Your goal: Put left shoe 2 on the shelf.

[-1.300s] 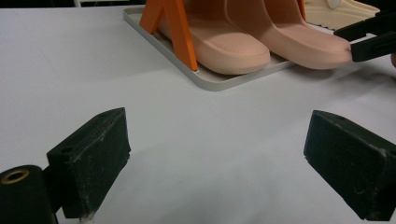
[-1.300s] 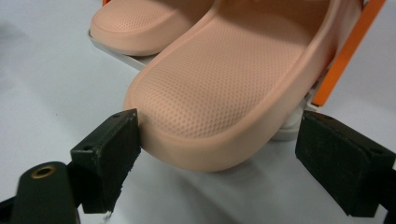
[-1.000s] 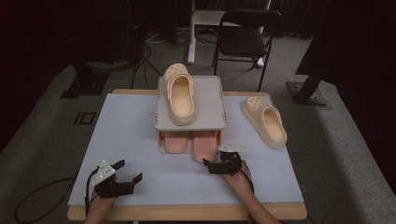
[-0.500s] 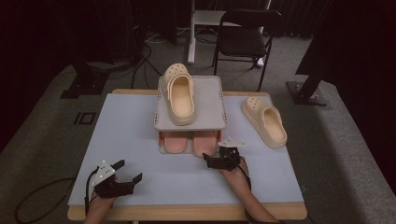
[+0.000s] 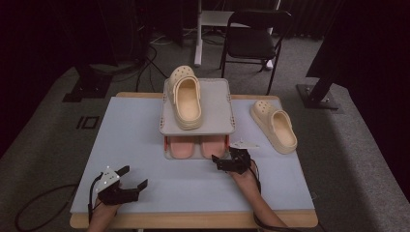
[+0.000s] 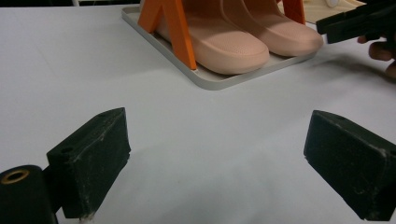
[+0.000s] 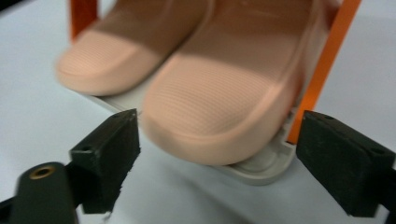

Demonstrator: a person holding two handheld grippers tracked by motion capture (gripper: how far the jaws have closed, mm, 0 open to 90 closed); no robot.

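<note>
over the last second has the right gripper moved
Yes. The right gripper has moved forward toward the pink slippers on the rack's lower shelf, jaws open.

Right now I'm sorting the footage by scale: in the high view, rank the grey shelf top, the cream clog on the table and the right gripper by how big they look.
1. Grey shelf top
2. Cream clog on the table
3. Right gripper

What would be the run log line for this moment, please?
right gripper: open, at pink slipper toe | left gripper: open, idle | shoe rack: lower shelf
</note>
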